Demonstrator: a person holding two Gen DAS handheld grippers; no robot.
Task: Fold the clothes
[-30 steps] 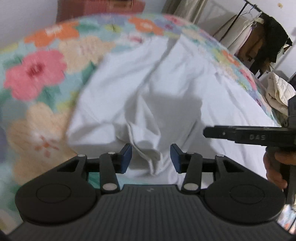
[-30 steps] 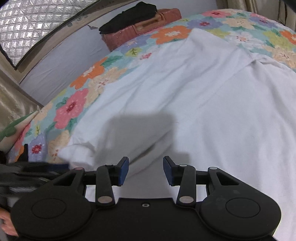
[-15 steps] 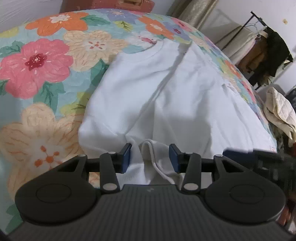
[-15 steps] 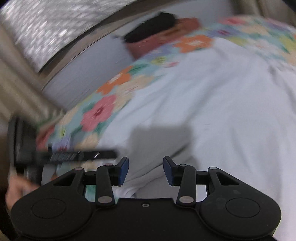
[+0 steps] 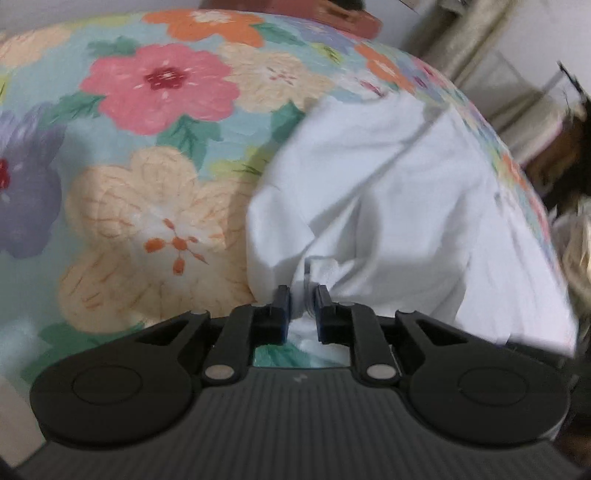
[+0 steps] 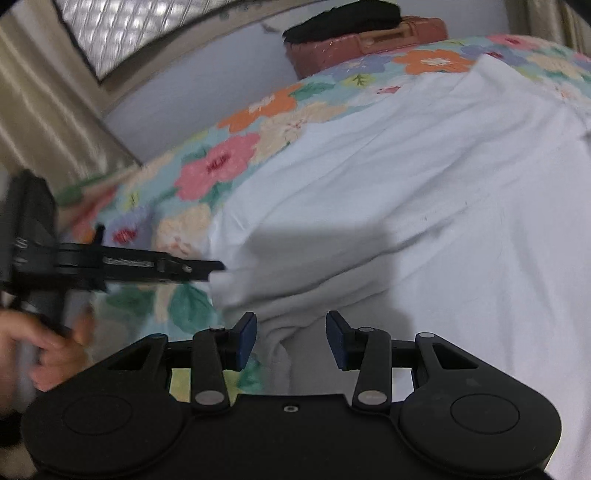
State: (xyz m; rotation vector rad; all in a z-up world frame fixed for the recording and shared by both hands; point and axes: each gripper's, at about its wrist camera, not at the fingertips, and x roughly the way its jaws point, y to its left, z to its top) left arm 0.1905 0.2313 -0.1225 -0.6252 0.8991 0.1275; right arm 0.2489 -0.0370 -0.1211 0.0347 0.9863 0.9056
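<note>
**Left gripper pinches the T-shirt's edge; right gripper waits spread beside it**

A white T-shirt (image 5: 399, 192) lies spread on a floral bedspread (image 5: 147, 155), its long axis running away from both cameras toward the far end of the bed, where a reddish case (image 6: 365, 37) with a dark garment (image 6: 343, 18) on top sits against the wall.

The left gripper (image 5: 303, 310) has its 2 blue-padded fingers pressed together on a bunched fold at the shirt's near left corner, and creases radiate from the pinch. In the right wrist view the same tool (image 6: 122, 264) reaches in from the left, its tip touching the cloth's edge, held by the person's left hand (image 6: 44, 343).

The right gripper (image 6: 291, 339) stands spread, holding nothing. A rumpled ridge of the near hem sits between and just below its fingers; most of the shirt lies ahead and to the right of it.

Judgement: the coming fold turns on the near edge. Both grippers sit at the same end of the shirt, the left already fastened, so the right likely needs only to close on the hem directly before it, then both can carry that edge along the long axis.

Raised lettering shows on the left tool's arm, too blurred to read. No other writing is legible.
</note>
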